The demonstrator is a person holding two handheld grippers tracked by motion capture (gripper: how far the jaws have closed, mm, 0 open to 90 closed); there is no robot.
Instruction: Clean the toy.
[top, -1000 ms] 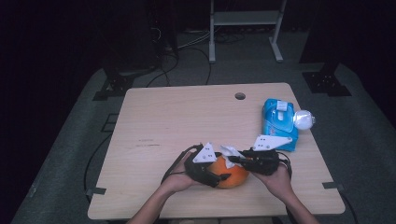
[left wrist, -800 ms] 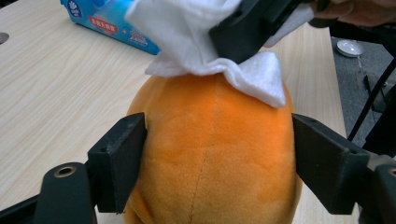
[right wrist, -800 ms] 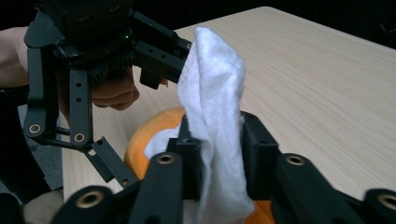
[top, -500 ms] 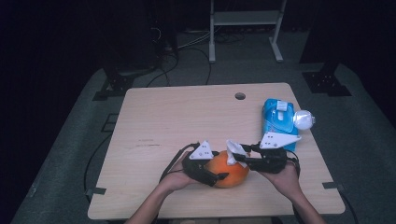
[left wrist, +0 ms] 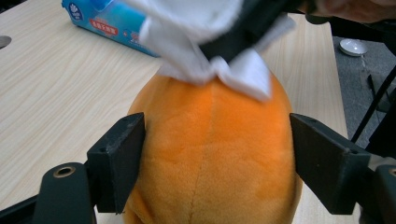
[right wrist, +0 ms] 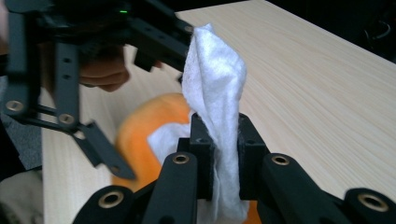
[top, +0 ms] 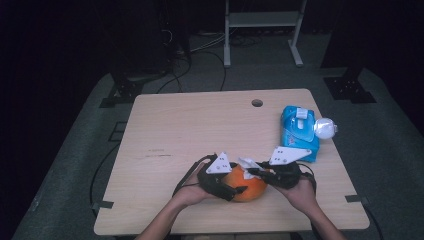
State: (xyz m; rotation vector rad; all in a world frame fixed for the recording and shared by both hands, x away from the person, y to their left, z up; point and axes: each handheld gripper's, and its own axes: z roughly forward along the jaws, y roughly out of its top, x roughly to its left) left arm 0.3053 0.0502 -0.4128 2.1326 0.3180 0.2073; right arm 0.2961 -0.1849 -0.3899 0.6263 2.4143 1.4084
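Wooden table (top: 200, 125) carries an orange plush toy (top: 246, 184) near its front edge, clamped between the left hand-held gripper (top: 235, 189) jaws; the right hand-held gripper (top: 252, 171) pinches a white wipe (right wrist: 215, 93) on the toy's top.

Left tool (top: 234, 186) spread wide (pads pressing inward), right tool (top: 255, 171) clamped tight.

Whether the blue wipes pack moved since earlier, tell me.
No. The blue wipes pack lies where it was, right of the table hole.
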